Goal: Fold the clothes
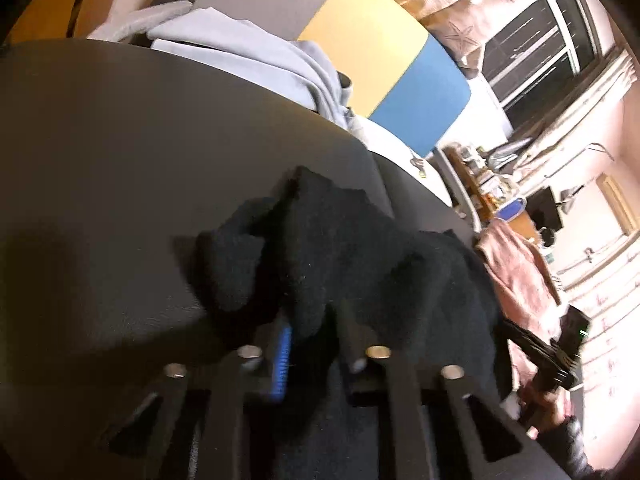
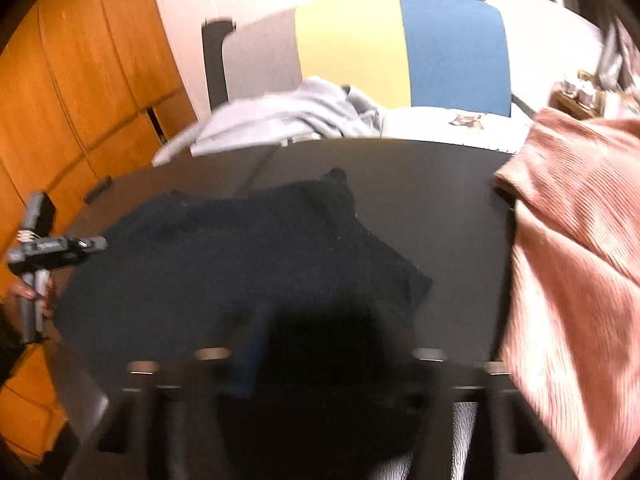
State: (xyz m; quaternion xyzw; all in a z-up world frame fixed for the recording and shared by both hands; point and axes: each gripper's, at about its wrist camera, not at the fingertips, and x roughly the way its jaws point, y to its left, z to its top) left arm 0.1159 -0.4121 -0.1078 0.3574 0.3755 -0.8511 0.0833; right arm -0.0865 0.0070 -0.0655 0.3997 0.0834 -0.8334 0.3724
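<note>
One black garment (image 2: 240, 264) (fuzzy knit); crumpled on table (image 2: 440, 208)

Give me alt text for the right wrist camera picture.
A black garment lies crumpled on a dark table, a pink ribbed garment at its right edge, a grey one beyond; the left gripper shows at far left.

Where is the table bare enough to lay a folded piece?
Bare table lies between the black garment and the pink cloth, and behind the garment toward the grey clothes. The near middle is crowded: the garment covers it.
</note>
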